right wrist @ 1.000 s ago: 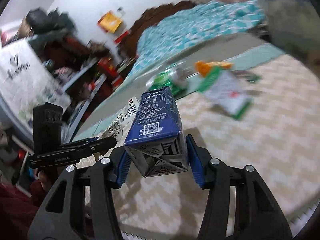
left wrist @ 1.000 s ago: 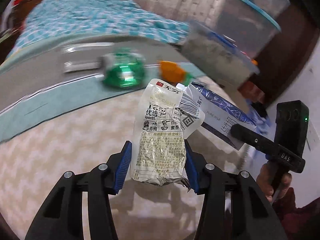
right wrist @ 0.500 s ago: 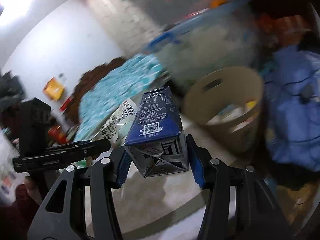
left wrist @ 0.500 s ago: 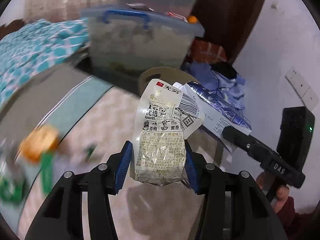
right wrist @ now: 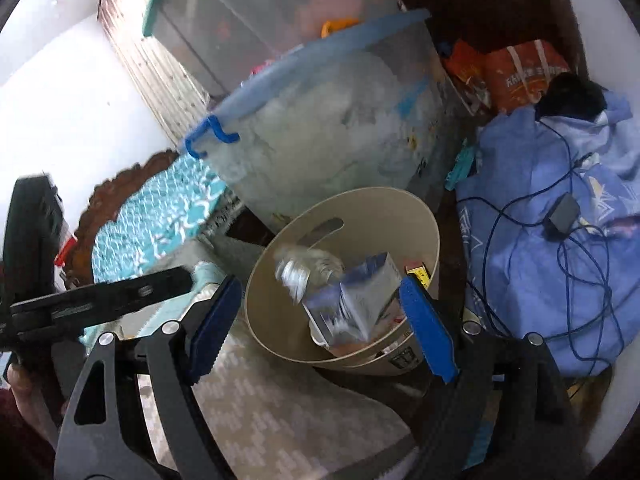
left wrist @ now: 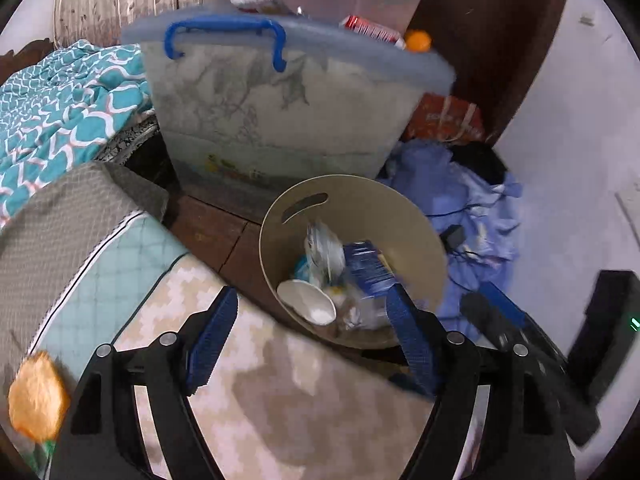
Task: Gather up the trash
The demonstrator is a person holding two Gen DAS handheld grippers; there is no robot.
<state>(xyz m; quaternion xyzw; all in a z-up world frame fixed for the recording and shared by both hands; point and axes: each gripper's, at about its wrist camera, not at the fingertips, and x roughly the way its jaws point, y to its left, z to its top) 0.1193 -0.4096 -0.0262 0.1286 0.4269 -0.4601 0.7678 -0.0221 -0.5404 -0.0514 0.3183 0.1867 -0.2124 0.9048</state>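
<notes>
A beige round trash bin [left wrist: 400,216] [right wrist: 400,208] stands on the floor beside the bed. Both grippers hang over its near rim. My left gripper [left wrist: 310,344] is open and empty. My right gripper [right wrist: 320,324] is open and empty. The clear food pouch [left wrist: 324,248] [right wrist: 304,272] and the blue milk carton [left wrist: 370,270] [right wrist: 356,300] are blurred inside the bin, among a white paper cup [left wrist: 308,300] and other trash. An orange wrapper [left wrist: 38,396] lies on the bed at lower left.
A big translucent storage box [left wrist: 280,112] [right wrist: 332,128] with blue handles stands behind the bin. A blue cloth heap with a black cable and charger [right wrist: 560,216] lies to the right. The patterned bed cover [left wrist: 280,400] is under the grippers.
Both grippers swung from the bed to above the bin and opened. The pouch and the milk carton left the jaws and dropped into the bin.
</notes>
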